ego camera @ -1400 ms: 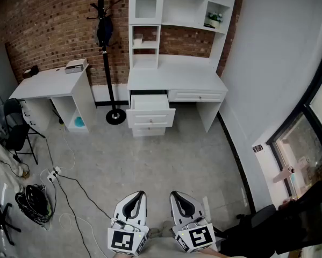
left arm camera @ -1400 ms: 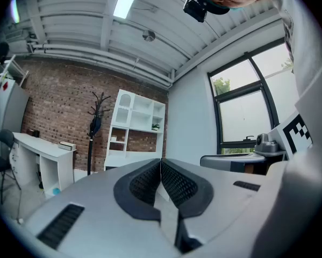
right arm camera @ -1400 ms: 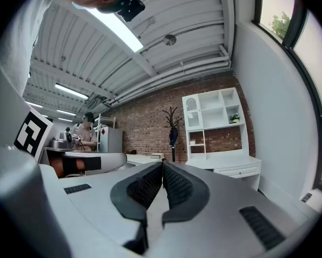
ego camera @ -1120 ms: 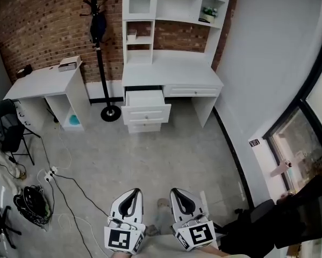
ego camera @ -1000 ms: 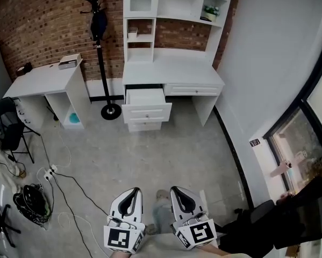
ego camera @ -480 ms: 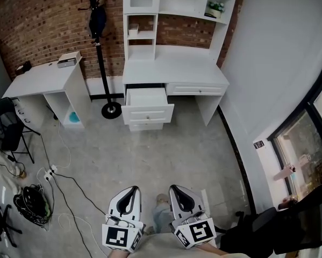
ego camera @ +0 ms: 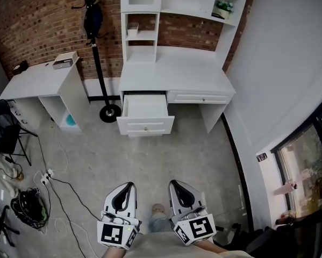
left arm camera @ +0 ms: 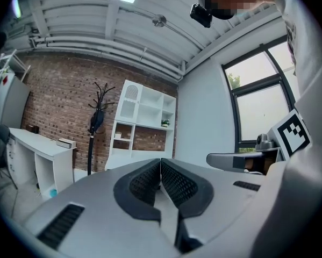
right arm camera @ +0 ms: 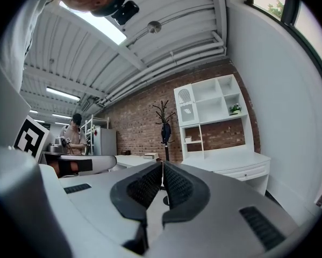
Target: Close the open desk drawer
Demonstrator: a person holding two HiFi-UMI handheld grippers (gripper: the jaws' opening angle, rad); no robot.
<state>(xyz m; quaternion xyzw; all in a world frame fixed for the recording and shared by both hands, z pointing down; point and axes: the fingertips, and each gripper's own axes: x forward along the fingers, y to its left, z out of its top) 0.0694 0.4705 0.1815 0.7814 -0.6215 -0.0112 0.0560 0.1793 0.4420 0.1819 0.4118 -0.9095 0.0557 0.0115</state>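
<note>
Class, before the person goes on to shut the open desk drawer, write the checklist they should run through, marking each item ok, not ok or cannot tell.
1. Drawer pulled out of desk: ok.
2. Left tool shut, empty: ok.
3. Right tool shut, empty: ok.
4. Floor up to the drawer free of cables: ok, they lie off to the left.
5. Drawer front within reach of the tools: not ok, far off.
6. Nothing poking above the drawer: ok.

Smooth white painted desk [ego camera: 177,71], rough red brick wall [ego camera: 37,20], matt grey concrete floor [ego camera: 150,165]
</note>
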